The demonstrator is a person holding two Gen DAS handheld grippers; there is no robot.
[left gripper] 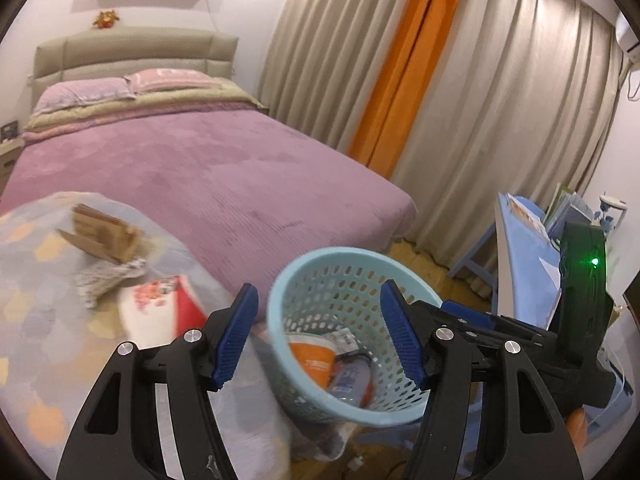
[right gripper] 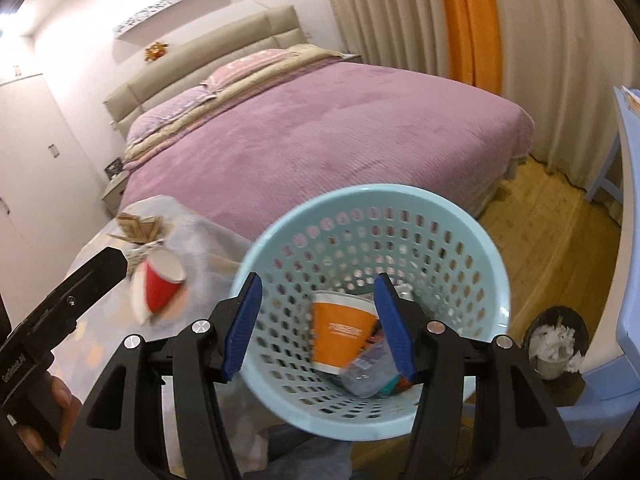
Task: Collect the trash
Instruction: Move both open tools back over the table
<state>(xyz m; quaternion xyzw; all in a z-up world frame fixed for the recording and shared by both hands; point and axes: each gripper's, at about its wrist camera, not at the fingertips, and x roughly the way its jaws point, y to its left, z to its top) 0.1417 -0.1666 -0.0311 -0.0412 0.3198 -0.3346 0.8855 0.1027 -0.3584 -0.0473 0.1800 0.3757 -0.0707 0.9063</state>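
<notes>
A light blue perforated basket [right gripper: 472,240] sits tilted toward me, holding an orange paper cup [right gripper: 344,332], a clear bottle [right gripper: 366,376] and wrappers. My right gripper [right gripper: 319,280] is open at its near rim, one pad outside the wall and the other inside in front of the orange cup, neither pressing. My left gripper [left gripper: 318,288] is open and empty, with the basket [left gripper: 352,264] behind it. A red and white paper cup [left gripper: 160,312] lies blurred on the patterned table cover [left gripper: 36,320], left of my left fingers. In the right wrist view the same cup [right gripper: 160,284] is beside the left gripper's black finger [right gripper: 100,272].
Folded cardboard pieces [left gripper: 104,236] and a grey rag [left gripper: 104,280] lie further back on the table. Behind stand a bed with a purple cover [left gripper: 224,168] and curtains. A blue desk [left gripper: 520,256] is on the right. A small dark bin of white paper [right gripper: 556,344] stands on the wooden floor.
</notes>
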